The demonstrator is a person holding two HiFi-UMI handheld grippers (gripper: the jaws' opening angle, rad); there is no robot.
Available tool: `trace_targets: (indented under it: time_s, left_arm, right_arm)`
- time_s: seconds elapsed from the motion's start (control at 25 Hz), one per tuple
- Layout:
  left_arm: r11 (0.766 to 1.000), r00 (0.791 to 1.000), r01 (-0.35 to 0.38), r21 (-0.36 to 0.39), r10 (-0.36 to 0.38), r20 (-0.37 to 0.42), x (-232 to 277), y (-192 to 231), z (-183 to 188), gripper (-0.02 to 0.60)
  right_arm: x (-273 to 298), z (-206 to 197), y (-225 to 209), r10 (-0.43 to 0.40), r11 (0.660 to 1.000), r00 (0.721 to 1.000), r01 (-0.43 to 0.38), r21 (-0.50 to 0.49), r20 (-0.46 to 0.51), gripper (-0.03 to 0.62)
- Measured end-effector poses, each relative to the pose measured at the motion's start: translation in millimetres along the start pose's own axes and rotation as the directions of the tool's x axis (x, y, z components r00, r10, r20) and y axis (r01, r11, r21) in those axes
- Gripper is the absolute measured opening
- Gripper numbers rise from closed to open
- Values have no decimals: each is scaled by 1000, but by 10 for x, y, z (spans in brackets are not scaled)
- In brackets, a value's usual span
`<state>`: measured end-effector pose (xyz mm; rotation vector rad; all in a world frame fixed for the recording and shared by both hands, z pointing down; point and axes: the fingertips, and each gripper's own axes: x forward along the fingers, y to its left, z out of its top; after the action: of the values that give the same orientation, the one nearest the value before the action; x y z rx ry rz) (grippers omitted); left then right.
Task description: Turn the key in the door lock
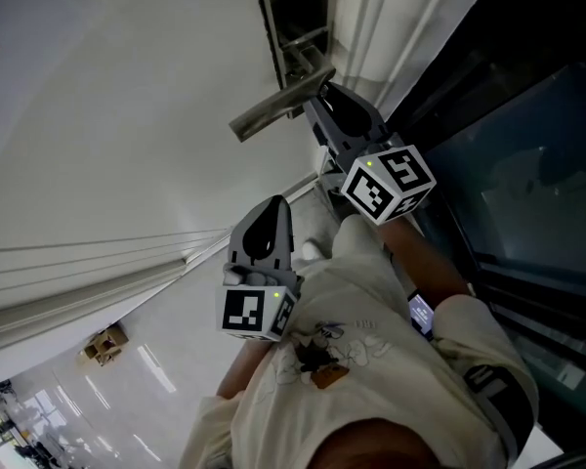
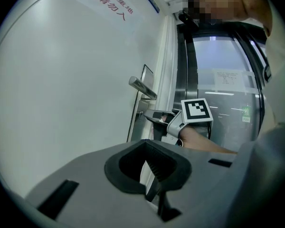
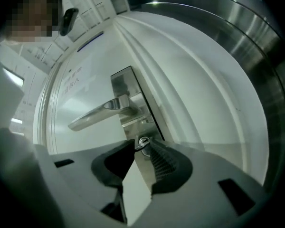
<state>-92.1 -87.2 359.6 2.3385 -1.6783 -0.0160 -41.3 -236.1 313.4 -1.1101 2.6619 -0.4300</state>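
A small silvery key (image 3: 141,143) is seen seated in the keyhole of a brushed-metal lock plate (image 3: 131,87) on a white door (image 1: 127,115). Only its rounded head shows, right at the jaw tips of the right gripper (image 3: 143,149). A long metal lever handle (image 3: 97,115) is mounted on the same plate, above those jaws and stretching to their left. The left gripper (image 2: 146,151) is held back from the door, touching nothing, with its jaws pressed together and nothing between them. From its own view the lock plate is seen ahead and slightly to the right. The right gripper is stretched forward to the plate just under the lever, its marker cube (image 1: 389,182) tilted on a corner, and the key head is pinched between its two pads.
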Motion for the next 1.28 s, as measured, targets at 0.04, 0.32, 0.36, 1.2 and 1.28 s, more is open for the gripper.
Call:
trace_targets:
  time_s: [0.04, 0.32, 0.36, 1.2, 1.28]
  left_arm:
    - [1000, 1000, 2, 0, -2, 0, 0, -2, -1, 6]
    - [1000, 1000, -6, -5, 6, 0, -8, 6, -23, 5]
    - [1000, 1000, -10, -6, 10, 1, -18, 9, -23, 6]
    - [1000, 1000, -10, -16, 10, 8, -161, -121, -55, 6]
    - [1000, 1000, -6, -17, 6, 9, -163, -150, -61, 6]
  right_arm:
    - [-1, -2, -8, 7, 998, 1000, -7, 62, 7, 106]
    - [25, -85, -22, 44, 937, 999, -48, 345, 19, 31]
    - [23, -85, -26, 40, 938, 999, -46, 344, 22, 31]
    - [-13, -142, -89, 55, 620, 997, -81, 781, 60, 31]
    - [-8, -137, -76, 61, 559, 995, -96, 824, 75, 31]
